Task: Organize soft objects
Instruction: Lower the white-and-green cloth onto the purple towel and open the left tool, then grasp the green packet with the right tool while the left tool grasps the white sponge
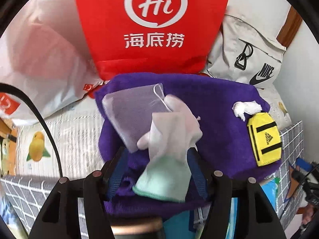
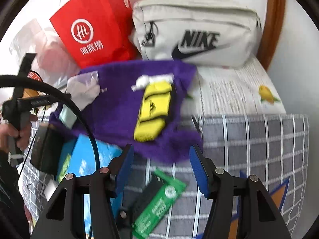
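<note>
A red paper bag (image 1: 153, 25) printed with a white "Hi" logo is stood at the back, with a pale Nike bag (image 1: 245, 59) beside it on the right and a translucent plastic bag (image 1: 39, 59) on the left. A green packet (image 2: 159, 201) and a blue package (image 2: 87, 159) are seen lower down against a grey checked cover (image 2: 249, 149), just ahead of the right claw.

The things are carried on a bed with a white ribbed sheet (image 1: 79, 131) printed with yellow fruit; a brown wooden frame (image 2: 273, 23) and a white wall are seen behind.

A purple towel (image 1: 209, 103) is spread across the bed, its front edge hanging over the side. On it are laid a sheer mesh pouch (image 1: 131, 115), a crumpled white tissue (image 1: 246, 109) and a small yellow pouch (image 1: 264, 139), whose long axis runs roughly front to back. A pale glove (image 1: 173, 139) is lying with its mint cuff towards the left claw (image 1: 157, 163) and its fingers pointing away; the jaws are spread at either side of it, and whether it is gripped cannot be told. The right claw (image 2: 161, 161) is held apart, its blue pads just short of the towel's edge
</note>
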The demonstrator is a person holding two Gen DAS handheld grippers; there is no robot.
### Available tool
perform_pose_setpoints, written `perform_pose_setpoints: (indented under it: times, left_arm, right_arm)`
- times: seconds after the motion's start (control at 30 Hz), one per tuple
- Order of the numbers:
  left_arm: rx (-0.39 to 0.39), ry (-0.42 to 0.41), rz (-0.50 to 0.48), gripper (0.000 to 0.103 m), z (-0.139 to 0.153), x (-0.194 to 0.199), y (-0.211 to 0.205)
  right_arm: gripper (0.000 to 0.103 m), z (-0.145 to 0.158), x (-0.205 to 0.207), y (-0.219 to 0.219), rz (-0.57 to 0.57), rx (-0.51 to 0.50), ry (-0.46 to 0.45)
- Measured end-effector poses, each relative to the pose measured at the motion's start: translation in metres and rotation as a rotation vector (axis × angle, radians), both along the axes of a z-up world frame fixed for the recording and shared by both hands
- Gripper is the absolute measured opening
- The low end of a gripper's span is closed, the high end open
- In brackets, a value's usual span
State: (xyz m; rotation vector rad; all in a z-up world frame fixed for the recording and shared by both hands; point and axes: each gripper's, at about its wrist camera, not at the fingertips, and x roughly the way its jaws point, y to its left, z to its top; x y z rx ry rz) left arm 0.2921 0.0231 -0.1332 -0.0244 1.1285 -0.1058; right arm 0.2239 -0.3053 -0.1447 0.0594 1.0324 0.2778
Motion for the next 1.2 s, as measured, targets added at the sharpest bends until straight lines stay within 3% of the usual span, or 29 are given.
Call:
perform_pose_setpoints:
  times: [0.17, 0.3, 0.43, 0.57, 0.63, 0.7, 0.73, 0.93, 1.07, 1.2]
  left_arm:
    - [-0.033, 0.0, 0.025, 0.059, 0.016, -0.022, 0.011]
    - [-0.061, -0.062, 0.026, 0.06, 0.036, -0.055, 0.016]
    - [-0.076, -0.101, -0.005, 0.06, 0.048, -0.096, 0.017]
    - [-0.093, -0.126, -0.016, 0.06, 0.048, -0.141, 0.014]
    - [-0.083, -0.113, -0.026, 0.06, 0.046, -0.161, 0.011]
    - [-0.078, -0.108, -0.033, 0.06, 0.043, -0.181, 0.007]
    - [-0.085, -0.089, -0.04, 0.06, 0.039, -0.191, 0.004]
    - [-0.112, -0.025, -0.093, 0.069, 0.012, -0.226, -0.011]
    - [-0.162, -0.005, -0.137, 0.075, 0.0, -0.23, -0.021]
    - [-0.131, -0.026, -0.192, 0.082, -0.003, -0.223, -0.035]
  right_arm:
    - [0.06, 0.003, -0.029, -0.019, -0.044, 0.024, -0.075]
    - [0.084, 0.009, -0.055, -0.028, -0.021, 0.038, -0.153]
    - [0.084, 0.001, -0.08, -0.039, -0.034, 0.071, -0.163]
    - [0.084, -0.022, -0.096, -0.048, -0.06, 0.112, -0.051]
    - [0.084, -0.032, -0.1, -0.044, -0.053, 0.01, -0.006]
    - [0.084, -0.038, -0.107, -0.039, -0.081, -0.132, -0.032]
    - [0.084, -0.04, -0.111, -0.039, -0.079, -0.136, -0.026]
    - [0.084, -0.04, -0.123, -0.048, -0.107, 0.046, 0.002]
    - [0.084, -0.036, -0.13, -0.045, -0.097, 0.071, -0.001]
    - [0.084, -0.037, -0.134, -0.039, -0.083, 0.043, 0.004]
